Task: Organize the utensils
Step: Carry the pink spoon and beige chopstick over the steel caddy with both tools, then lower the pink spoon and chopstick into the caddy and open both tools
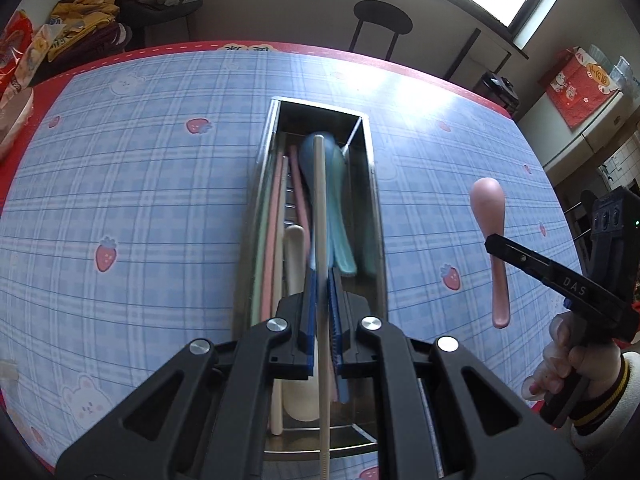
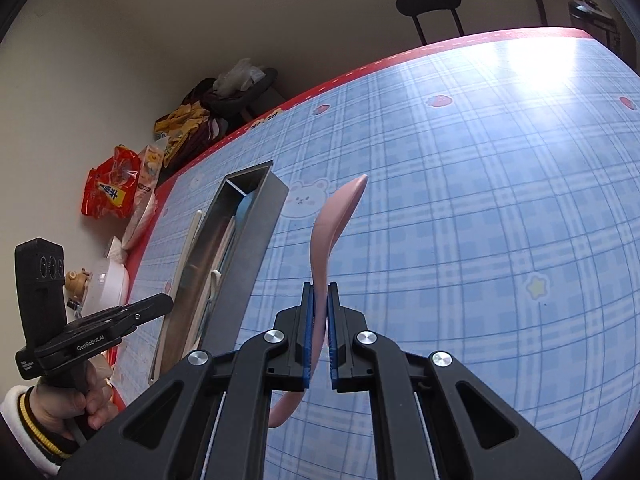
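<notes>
Above the steel utensil tray [image 1: 372,184] on the plaid worktop [image 1: 140,184]: left hand-held gripper [image 1: 321,300] pinching a cream chopstick [image 1: 320,208], lower end cut off by the frame. Right of tray: right hand-held gripper [image 2: 319,308] pinching a pink spoon [image 2: 326,232] mid-handle, clear of the worktop. Tray contents blurred, partly hidden behind the gripper.

Between the blue-padded jaws of the black left gripper [image 1: 322,292] sat a cream chopstick [image 1: 320,216]; beyond them, a silver metal box [image 1: 370,184] held blue, pink and mint pieces. The right gripper's [image 2: 320,320] jaws clamped a pink spoon [image 2: 332,224] above the blue plaid, strawberry-printed tablecloth [image 2: 480,220].
</notes>
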A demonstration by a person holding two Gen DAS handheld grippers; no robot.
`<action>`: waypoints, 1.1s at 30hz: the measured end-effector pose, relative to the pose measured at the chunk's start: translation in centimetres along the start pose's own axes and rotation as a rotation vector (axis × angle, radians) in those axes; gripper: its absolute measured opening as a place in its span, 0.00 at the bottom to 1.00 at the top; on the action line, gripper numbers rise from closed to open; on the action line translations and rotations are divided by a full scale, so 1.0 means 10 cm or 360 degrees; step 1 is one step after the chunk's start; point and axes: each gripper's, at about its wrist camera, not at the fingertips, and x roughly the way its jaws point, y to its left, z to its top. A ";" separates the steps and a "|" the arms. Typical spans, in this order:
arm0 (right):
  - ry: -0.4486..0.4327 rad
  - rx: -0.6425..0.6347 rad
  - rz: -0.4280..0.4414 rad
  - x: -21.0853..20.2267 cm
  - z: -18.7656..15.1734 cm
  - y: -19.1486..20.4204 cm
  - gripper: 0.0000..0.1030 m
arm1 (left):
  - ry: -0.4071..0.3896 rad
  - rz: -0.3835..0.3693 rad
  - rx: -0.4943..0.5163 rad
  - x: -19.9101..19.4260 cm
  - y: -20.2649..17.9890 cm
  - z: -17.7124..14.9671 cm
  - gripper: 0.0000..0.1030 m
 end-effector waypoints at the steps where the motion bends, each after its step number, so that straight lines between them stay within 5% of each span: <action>1: 0.0008 -0.0019 0.0008 0.04 0.04 0.06 0.07 | -0.0003 0.0013 0.0007 0.01 0.03 0.03 0.10; 16: 0.0156 -0.0233 0.0095 0.56 0.11 0.85 0.07 | 0.0052 -0.0017 0.0063 0.28 0.18 0.22 0.10; 33: 0.0252 -0.0192 0.0030 1.11 0.50 0.94 0.07 | 0.0052 -0.0037 -0.0061 0.37 0.30 0.21 0.10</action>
